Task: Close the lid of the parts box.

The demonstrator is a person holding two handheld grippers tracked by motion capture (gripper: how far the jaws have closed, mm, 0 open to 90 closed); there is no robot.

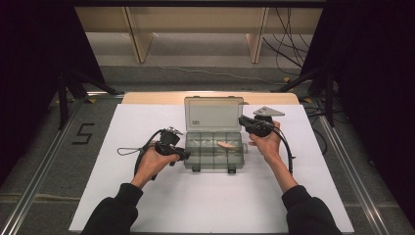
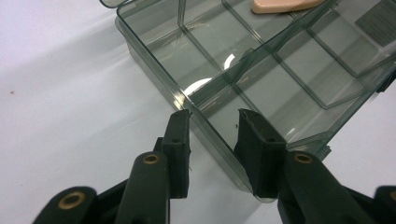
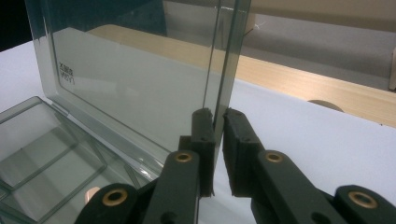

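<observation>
The box [image 1: 214, 149] lies open at the middle of the white sheet [image 1: 147, 205], its lid [image 1: 213, 113] standing upright along its far side. In the high view the box's dividers are faint, and the far compartments are partly lost in the lid's reflection. A pale, flat piece [image 1: 226, 145] lies in a compartment toward the right of the box; in the left gripper view the piece [image 2: 285, 4] is cut off by the top edge, so its shape cannot be made out. A small label on the lid [image 3: 66, 76] is seen from the back and cannot be read.

The left gripper [image 1: 185, 155] is held at the box's left near corner. In its own view the box's side wall [image 2: 205, 126] is seen to pass between the two jaws, one inside the box and one outside. Whether the pads press on the wall cannot be told; a gap shows on the outer side.

The right gripper [image 1: 243, 121] is held at the lid's right edge. In its own view the lid's edge [image 3: 219, 79] is seen pinched between the nearly closed jaws, so the lid is gripped. The lid's top is cut off by the frame there.

Bare sheet lies to the left, right and near side of the box. Behind the lid only a narrow strip of sheet remains before the wooden table edge [image 1: 147, 98].
</observation>
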